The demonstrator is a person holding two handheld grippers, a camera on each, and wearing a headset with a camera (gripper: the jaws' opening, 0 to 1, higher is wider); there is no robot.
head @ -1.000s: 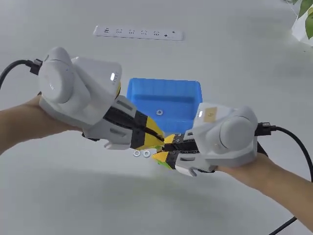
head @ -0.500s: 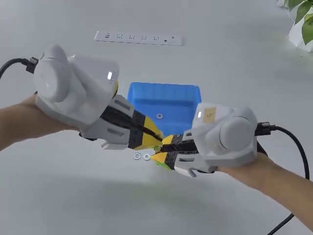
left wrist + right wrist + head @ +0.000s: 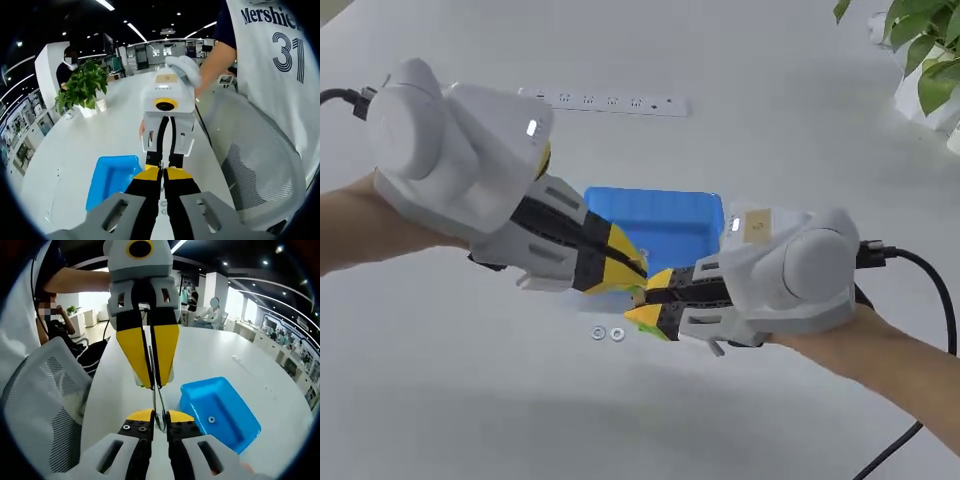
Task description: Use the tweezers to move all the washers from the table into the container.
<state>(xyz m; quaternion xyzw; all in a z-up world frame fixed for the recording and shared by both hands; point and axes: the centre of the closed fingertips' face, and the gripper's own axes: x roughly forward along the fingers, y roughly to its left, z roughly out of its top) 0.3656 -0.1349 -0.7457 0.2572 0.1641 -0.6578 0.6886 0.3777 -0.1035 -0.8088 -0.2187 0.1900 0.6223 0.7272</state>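
Head view — two small flat metal washers (image 3: 599, 333) on white table (image 3: 470, 400), near blue plastic container (image 3: 660, 212). Right gripper view — left tool (image 3: 154, 385) narrow on thin steel tweezers (image 3: 156, 400); right tool (image 3: 160, 416) pinches their lower end. Washers likely light, slippery; nip a rim.

In the head view the container (image 3: 660, 225) sits mid-frame on the table (image 3: 770, 130), with a power strip (image 3: 605, 101) behind it and a plant (image 3: 920, 50) at the upper right. Two washers (image 3: 598, 333) lie side by side on the table just before the container, and one washer (image 3: 211, 419) lies inside it. The left gripper (image 3: 635, 272) and right gripper (image 3: 642, 303) meet tip to tip over its near edge, with the tweezers (image 3: 156, 390) between them.
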